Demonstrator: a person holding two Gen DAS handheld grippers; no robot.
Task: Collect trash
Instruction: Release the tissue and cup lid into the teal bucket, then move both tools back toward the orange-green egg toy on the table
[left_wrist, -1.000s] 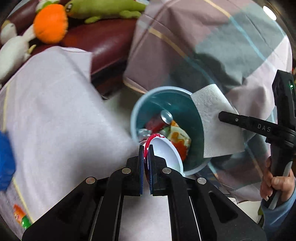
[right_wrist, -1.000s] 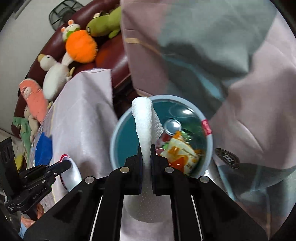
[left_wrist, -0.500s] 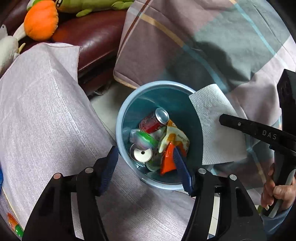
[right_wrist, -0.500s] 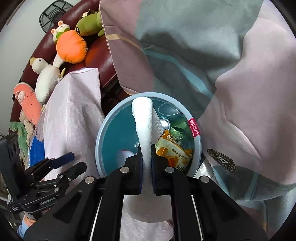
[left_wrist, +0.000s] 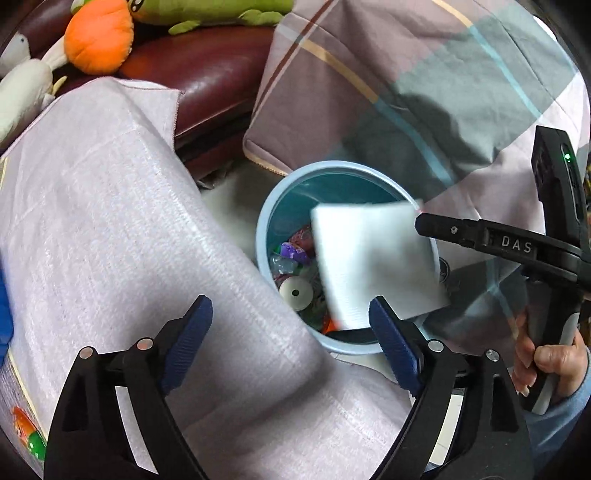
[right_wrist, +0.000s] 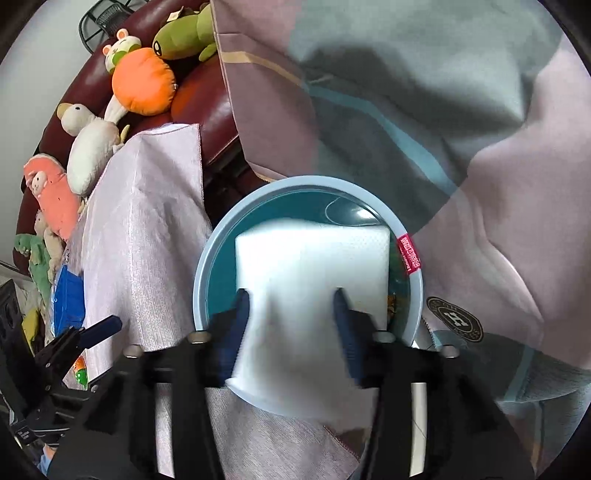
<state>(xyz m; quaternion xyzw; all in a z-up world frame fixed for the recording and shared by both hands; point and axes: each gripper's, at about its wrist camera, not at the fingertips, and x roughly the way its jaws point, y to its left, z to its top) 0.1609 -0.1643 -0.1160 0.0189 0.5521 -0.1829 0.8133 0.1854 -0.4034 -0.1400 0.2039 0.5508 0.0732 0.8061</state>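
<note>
Trash lay in one light-blue bin with a dark teal inside, standing on the floor between a cloth-covered counter and a plaid blanket. In the left wrist view the bin held a small heap: one white round lid with a centre hole, one purple-printed wrapper and a scrap of orange packaging; the rest was too jumbled to count. One white paper napkin was blurred over the mouth of the bin. It sat between the two blue pads of the right claw, whose jaws were opening; the pads stood just clear of its sides, so it seemed released. The left claw was also opening, spread wide with nothing between its fingers, above the counter edge and the near rim of the bin. One hand gripped the right claw's handle at the right of the left view. Behind, one dark red leather sofa carried soft toys: the right wrist view showed one orange carrot, one green creature, one white duck, one pink figure and one small green dinosaur. One blue package lay on the counter's far side.
</note>
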